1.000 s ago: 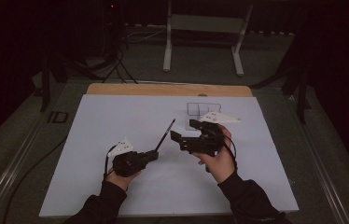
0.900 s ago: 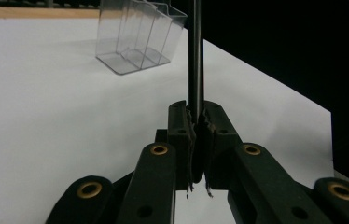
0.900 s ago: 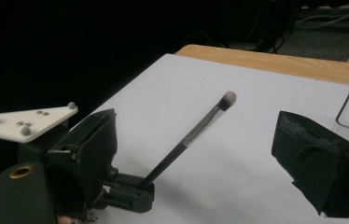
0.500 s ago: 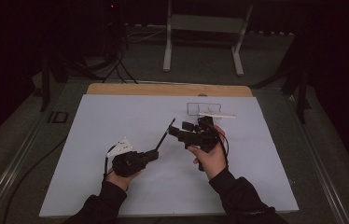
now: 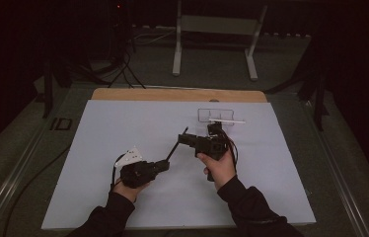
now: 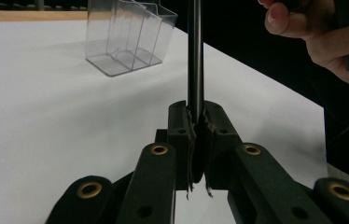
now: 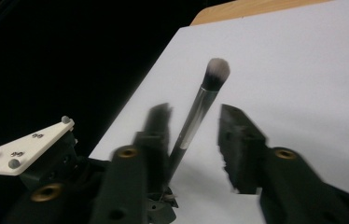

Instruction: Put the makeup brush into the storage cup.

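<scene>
Left hand-held gripper (image 5: 165, 165) sits low over the white desk (image 5: 123, 128), jaws clamped tight on the lower end of a slim makeup brush (image 5: 176, 145). In the left gripper view the dark handle (image 6: 195, 56) rises straight out from between the closed pads.

The brush slants up and away toward the right hand-held gripper (image 5: 185, 138), which the person's right hand (image 5: 217, 168) holds near the middle of the desk. In the right gripper view the brush (image 7: 196, 112) passes between the two jaws, bristle tip (image 7: 217, 70) beyond them. The jaws have just been closing. They stand at a narrow gap; a clear space shows on the one side, and the brush lies close along the other jaw, contact uncertain through blur.

A clear plastic organizer (image 5: 216, 116) stands at the far side of the desk, with a white stick (image 5: 227, 121) lying across it.
</scene>
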{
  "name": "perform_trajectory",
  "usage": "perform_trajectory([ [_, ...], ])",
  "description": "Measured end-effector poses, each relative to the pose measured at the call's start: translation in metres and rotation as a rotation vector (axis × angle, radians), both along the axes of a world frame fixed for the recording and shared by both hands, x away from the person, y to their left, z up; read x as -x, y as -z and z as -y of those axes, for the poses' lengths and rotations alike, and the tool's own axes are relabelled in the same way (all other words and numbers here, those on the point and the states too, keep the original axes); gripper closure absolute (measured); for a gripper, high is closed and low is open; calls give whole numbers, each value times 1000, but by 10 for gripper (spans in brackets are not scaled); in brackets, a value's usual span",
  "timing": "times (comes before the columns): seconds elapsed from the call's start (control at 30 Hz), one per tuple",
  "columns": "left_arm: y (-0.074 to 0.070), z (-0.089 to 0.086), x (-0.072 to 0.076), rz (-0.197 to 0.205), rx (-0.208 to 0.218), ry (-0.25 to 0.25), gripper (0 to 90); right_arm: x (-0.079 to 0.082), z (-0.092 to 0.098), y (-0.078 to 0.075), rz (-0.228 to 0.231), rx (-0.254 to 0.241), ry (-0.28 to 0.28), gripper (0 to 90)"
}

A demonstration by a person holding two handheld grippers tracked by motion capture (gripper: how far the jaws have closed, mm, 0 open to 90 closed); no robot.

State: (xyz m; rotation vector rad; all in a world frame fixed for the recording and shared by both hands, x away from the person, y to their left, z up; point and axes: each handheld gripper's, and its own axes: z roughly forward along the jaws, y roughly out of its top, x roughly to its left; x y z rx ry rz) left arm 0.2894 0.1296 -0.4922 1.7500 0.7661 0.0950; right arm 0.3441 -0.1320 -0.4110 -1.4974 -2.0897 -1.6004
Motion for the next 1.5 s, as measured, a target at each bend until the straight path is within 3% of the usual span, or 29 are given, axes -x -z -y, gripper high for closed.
perform_trajectory([
  [0.3,0,3,2,10,-2,34,847,-2,1,2,-28,-38,-18,785],
  [0.6,0,7,2,0,-25,46,837,0,1,1,-51,-85,-60,833],
  [0.7,-1,8,2,-17,-32,45,664,3,-2,-2,-20,-66,-76,834],
  [0.9,-3,13,3,-45,-77,27,441,4,-4,-2,44,-25,-144,835],
  [1.07,-3,12,1,-76,-77,-8,339,6,-4,-3,92,8,-189,835],
  [1.17,-6,11,2,-69,-95,-37,286,7,-2,-4,117,32,-195,835],
  [1.3,-8,15,4,-55,-139,-36,207,8,2,-5,144,69,-195,835],
  [1.43,-7,21,7,-39,-204,-59,110,9,8,-7,167,97,-193,835],
  [1.5,-8,24,10,-7,-248,-73,85,9,11,-8,175,111,-189,835],
])
